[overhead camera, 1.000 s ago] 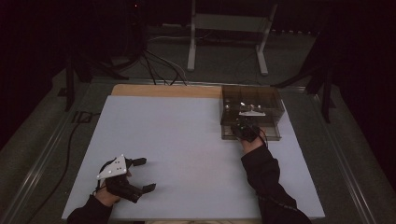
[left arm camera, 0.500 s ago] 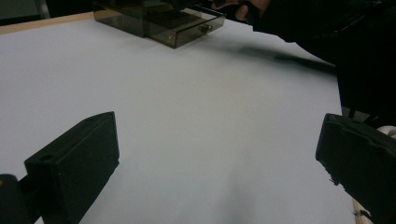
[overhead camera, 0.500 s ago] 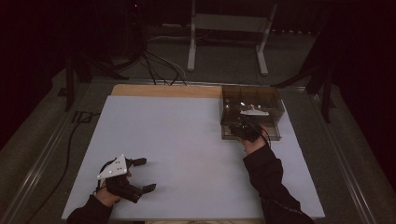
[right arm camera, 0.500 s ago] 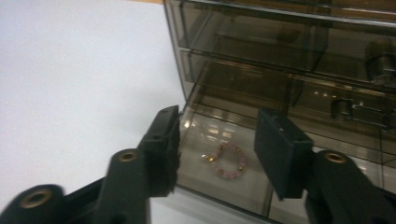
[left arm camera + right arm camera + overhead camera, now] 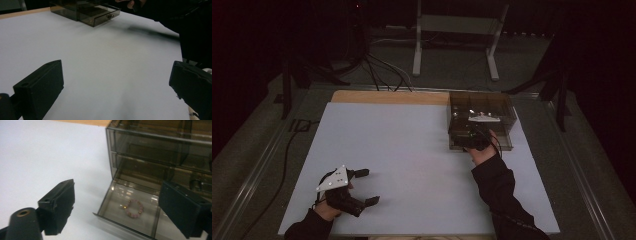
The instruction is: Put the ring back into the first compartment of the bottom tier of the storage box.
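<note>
A smoked clear drawer box [image 5: 482, 112] stands at the back right of the white table [image 5: 412, 150]. Its bottom drawer [image 5: 120, 221] is pulled out, and a pink beaded bracelet [image 5: 132, 209] lies on the drawer's floor. My right gripper [image 5: 472, 141] hovers just above that drawer. Its jaws have just been opening and stand wide, with nothing pressed between them [image 5: 125, 205]. The bracelet lies below them, apart from both pads. My left gripper [image 5: 368, 187] rests at the front left, open and holding nothing [image 5: 115, 85]. The box [image 5: 72, 10] sits far beyond it.
A strip of bare wood [image 5: 387, 96] edges the table's far side. Beyond it stand a metal stand [image 5: 457, 40] and loose cables [image 5: 382, 70] on the floor. A cable [image 5: 287, 150] runs along the table's left side.
The right hand has shifted slightly at the open drawer. The left gripper has kept still.
</note>
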The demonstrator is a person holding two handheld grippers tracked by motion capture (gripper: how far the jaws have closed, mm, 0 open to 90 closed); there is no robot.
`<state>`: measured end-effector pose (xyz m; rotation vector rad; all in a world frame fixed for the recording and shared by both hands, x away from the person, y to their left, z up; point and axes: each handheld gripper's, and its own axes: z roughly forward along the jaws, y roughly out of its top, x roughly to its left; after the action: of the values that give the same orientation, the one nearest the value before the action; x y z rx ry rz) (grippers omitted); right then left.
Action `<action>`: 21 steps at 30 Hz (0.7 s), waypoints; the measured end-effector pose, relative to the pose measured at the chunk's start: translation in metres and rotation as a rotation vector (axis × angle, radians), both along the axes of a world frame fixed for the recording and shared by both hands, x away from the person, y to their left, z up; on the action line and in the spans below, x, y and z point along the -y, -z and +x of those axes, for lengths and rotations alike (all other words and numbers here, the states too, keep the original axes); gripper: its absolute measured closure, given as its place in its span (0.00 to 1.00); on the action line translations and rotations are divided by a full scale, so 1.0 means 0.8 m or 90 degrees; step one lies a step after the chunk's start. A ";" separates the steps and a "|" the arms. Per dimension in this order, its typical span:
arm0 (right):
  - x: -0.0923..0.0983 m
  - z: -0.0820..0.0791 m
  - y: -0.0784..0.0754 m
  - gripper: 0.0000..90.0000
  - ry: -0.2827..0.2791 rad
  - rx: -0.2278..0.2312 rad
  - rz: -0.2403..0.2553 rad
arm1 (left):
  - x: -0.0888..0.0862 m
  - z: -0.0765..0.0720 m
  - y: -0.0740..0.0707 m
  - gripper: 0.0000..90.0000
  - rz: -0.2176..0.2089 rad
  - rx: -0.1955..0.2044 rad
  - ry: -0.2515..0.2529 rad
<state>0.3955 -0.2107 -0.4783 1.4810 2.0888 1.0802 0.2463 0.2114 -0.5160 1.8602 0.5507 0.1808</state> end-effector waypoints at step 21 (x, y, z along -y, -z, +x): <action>-0.011 -0.012 -0.028 0.00 -0.063 0.039 0.029 | 0.001 0.001 0.001 0.01 0.001 -0.001 0.000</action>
<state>0.3863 -0.2017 -0.4558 1.3595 2.1290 1.2016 0.2470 0.2109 -0.5167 1.8620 0.5514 0.1795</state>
